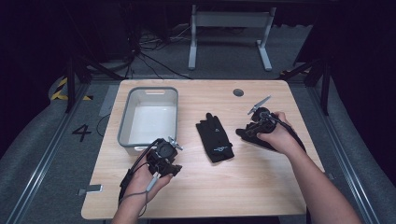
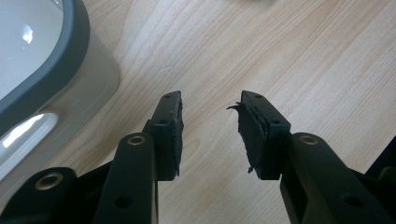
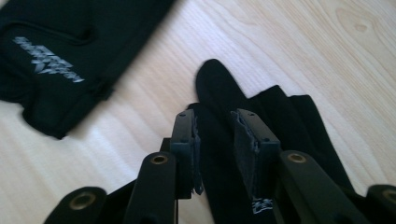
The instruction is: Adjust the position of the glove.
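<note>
A grey bin [image 1: 148, 116] with a pale interior is seen toward 9 o'clock on the wooden table [image 1: 261, 186] in the high view, its long side running away from the person. Just at the bin's near corner, toward 7 o'clock, the left gripper [image 1: 173, 169] is held in the person's left hand [image 1: 144, 183]. In the left gripper view this gripper [image 2: 210, 130] is shown with its jaws spread well apart and nothing between them; bare wood is seen through the gap, and the bin's rounded corner [image 2: 56, 79] lies at 10 o'clock.

At the centre of the table a black glove [image 1: 214, 136] with a small pale logo is laid flat, fingers pointing away from the person. Toward 3 o'clock a second black glove [image 1: 246, 133] lies under the right gripper [image 1: 248, 132], which is held in the right hand [image 1: 276, 135].

In the right gripper view the right gripper [image 3: 215, 140] is seen lowered over the second glove [image 3: 275, 121]: the jaws are parted by a moderate gap, and glove fabric fills that gap, with one glove finger extending beyond the tips toward 12 o'clock. Whether the fabric is actually pinched cannot be told. The logo glove [image 3: 60, 56] is seen at 10 o'clock, apart from the second one.
</note>
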A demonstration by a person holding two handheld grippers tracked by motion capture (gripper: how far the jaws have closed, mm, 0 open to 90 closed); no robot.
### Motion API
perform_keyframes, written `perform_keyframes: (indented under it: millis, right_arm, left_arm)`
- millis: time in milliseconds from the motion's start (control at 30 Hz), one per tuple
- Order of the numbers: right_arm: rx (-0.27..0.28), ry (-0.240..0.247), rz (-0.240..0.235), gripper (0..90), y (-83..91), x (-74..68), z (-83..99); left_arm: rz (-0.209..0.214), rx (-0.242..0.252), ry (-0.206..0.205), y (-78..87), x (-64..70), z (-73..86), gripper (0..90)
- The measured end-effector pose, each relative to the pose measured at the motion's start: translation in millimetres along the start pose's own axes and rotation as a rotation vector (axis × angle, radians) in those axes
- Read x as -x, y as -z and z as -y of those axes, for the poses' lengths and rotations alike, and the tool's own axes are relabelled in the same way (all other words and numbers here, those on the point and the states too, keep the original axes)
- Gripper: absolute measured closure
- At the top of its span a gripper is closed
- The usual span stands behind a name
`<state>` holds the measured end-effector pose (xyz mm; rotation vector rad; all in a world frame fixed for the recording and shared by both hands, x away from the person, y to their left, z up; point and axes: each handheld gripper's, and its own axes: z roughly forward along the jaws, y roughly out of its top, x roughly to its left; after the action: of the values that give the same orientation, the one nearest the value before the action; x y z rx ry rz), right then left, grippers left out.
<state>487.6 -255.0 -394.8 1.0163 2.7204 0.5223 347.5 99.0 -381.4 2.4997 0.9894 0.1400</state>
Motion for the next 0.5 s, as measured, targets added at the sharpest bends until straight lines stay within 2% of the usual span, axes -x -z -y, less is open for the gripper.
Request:
perform_keyframes:
  millis: [33,133,400,500]
  right_arm:
    - [-0.031,-0.013,0.011,67.5,-6.0,4.2,-3.1]
    - [-0.054,-0.016,0.016,66.2,-13.7,8.7,-5.4]
    - [-0.077,-0.035,0.028,62.0,-25.9,12.3,-8.0]
    - [-0.087,-0.056,0.014,60.8,-30.7,14.9,-6.3]
  left_arm:
    - [0.002,0.003,0.005,0.0,-0.9,0.2,60.1]
    - [0.003,0.012,0.012,0.0,-1.9,0.3,59.1]
    - [0.022,0.002,0.002,-3.5,-2.2,-1.1,58.3]
    - [0.029,-0.002,-0.010,-4.2,-0.5,-2.0,58.3]
